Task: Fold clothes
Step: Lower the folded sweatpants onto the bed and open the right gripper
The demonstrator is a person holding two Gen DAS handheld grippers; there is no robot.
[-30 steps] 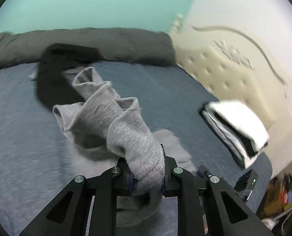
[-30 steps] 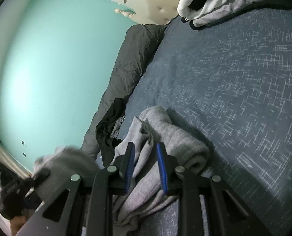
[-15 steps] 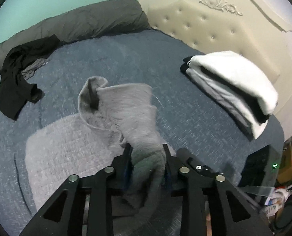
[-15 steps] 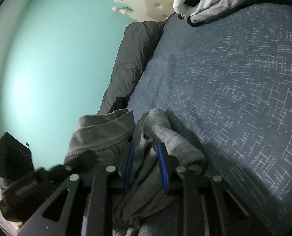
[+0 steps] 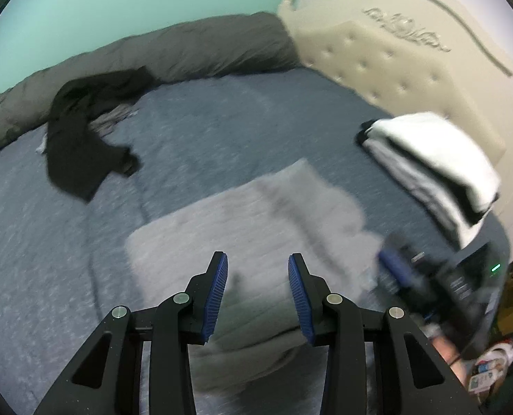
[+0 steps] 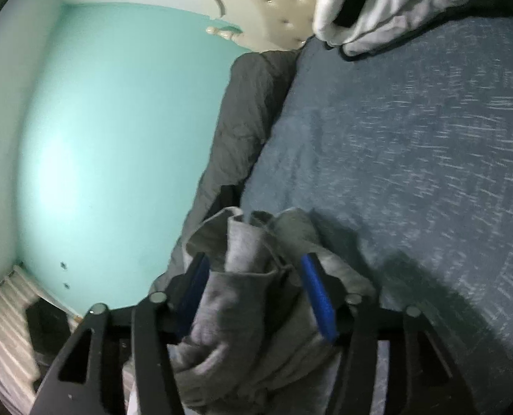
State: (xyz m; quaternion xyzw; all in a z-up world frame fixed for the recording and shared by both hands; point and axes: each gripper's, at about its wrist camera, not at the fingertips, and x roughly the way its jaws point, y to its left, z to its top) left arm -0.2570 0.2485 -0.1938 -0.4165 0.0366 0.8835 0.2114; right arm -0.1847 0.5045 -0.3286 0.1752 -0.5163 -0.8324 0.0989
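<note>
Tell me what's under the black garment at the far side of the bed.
A bit of grey fabric pokes out from beneath the black garment, both lying on the blue bedspread. What that grey piece is, and how far it runs underneath, is covered.

Heather-grey garment (image 5: 249,228) on slate-blue bedspread (image 5: 221,128) flecked with pale dashes. Black garment (image 5: 80,138), dark grey duvet roll (image 5: 187,52), white, grey and black folded stack (image 5: 432,169). Cream tufted headboard (image 5: 394,69), turquoise wall (image 6: 118,121). Blue ribbed pads (image 5: 216,294), black frames.
</note>
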